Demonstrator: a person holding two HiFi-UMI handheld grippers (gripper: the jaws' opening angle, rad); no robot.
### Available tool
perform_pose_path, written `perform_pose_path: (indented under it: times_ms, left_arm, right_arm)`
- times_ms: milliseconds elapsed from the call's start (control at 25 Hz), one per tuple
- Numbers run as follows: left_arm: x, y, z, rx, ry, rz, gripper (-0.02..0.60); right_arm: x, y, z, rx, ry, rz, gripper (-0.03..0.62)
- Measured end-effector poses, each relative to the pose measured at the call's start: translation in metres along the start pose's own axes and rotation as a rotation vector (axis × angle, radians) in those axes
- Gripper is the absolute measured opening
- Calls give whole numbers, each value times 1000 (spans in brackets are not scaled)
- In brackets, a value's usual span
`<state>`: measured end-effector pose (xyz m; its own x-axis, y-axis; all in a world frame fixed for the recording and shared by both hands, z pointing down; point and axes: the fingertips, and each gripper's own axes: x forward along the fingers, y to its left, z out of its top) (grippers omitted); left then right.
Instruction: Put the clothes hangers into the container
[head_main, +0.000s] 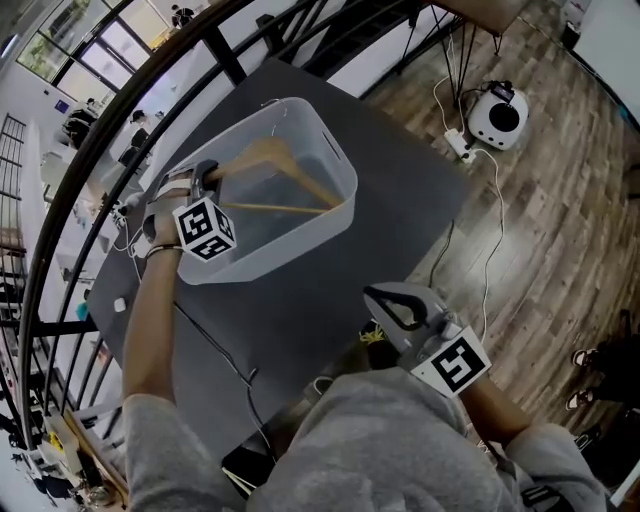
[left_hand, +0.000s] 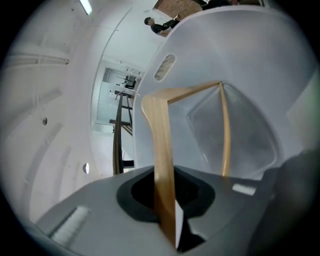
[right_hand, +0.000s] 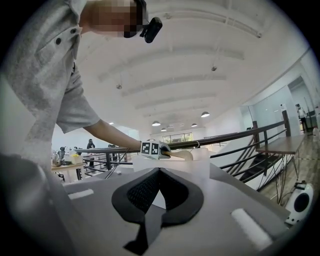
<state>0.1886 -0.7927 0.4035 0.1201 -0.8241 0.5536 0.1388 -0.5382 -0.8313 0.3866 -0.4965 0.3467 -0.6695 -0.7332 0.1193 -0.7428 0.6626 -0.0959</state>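
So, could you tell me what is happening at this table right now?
A person works with a handheld tool in each hand. The left tool is clamped on a wooden hanger and holds it down inside the white container on the dark table. The right tool is shut, holds nothing, and sits close to the person's body, away from the container.

Dark grey table (head_main: 400, 180), black railing (head_main: 226, 58), white round device (head_main: 498, 117) on wooden floor (head_main: 560, 230), white power strip (head_main: 458, 143)
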Motion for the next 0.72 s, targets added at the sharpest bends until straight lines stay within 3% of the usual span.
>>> perform_pose_path:
  times_ms: [160,240,320,480,720]
  left_arm:
    - [9,-7,-5,19,53,-12,61]
    - [4,-8,-3,1,46,-19,111]
    - [-1,-5,0,-40,43,-23,184]
    - [-18,7,9,-116,32,21,192]
    - [-66,18,5,-319,-28,58,238]
  right_arm:
    - [-7,-8,1,5,8,-22,-2]
    - [-12,-7,-1,7,24,-31,-2]
    - [-17,-10,-1,2,31,-42,-2]
    - [-25,-26,1,-17,7,-54,-2]
    - [-22,-43,17,-35,-67,-36,-2]
